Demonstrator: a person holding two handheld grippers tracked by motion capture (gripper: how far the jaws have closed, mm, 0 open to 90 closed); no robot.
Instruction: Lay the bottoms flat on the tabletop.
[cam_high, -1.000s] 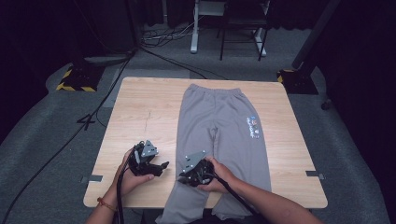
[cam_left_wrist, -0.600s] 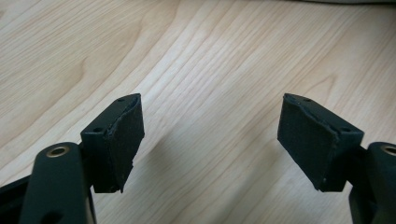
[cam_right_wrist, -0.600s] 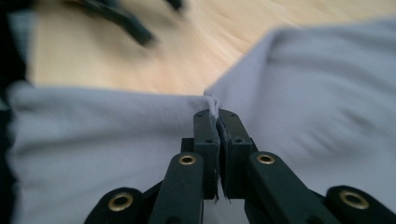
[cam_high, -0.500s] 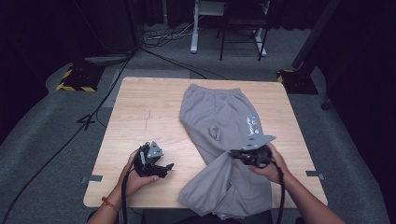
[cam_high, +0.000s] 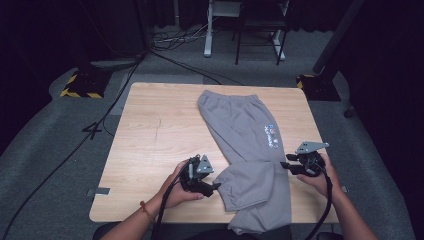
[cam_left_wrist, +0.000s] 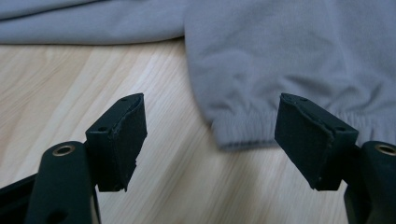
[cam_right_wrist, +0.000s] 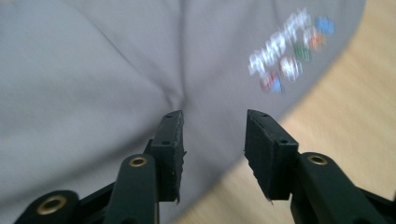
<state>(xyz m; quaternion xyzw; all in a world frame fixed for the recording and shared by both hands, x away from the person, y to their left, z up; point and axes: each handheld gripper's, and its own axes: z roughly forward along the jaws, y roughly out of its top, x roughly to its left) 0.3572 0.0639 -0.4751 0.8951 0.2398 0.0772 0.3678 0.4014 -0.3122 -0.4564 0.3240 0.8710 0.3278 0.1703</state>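
Grey sweatpants (cam_high: 245, 130) lie on the wooden table (cam_high: 155, 130), waistband at the far end, one leg folded across the other, the lower legs hanging over the near edge. A colourful logo (cam_high: 272, 135) marks the right hip. My left gripper (cam_high: 216, 186) rests on the table just left of a leg cuff (cam_high: 227, 192). In the left gripper view this gripper (cam_left_wrist: 212, 109) stands wide open, with the ribbed cuff (cam_left_wrist: 243, 133) ahead of the jaws. My right gripper (cam_high: 289, 166) is at the pants' right edge. Here it (cam_right_wrist: 215, 116) is open over grey fabric below the logo (cam_right_wrist: 289, 60), holding nothing.
Bare wood stretches over the left half of the table. A strip of tabletop (cam_high: 300, 115) shows right of the pants. Black cables (cam_high: 115, 110) run across the grey floor at left, and a yellow-black striped block (cam_high: 80, 85) sits beyond the far-left corner.
My right gripper has swept right from the table's middle, pulling one pant leg over the other, and has now moved off to the fabric's right edge. The left gripper has hardly moved.
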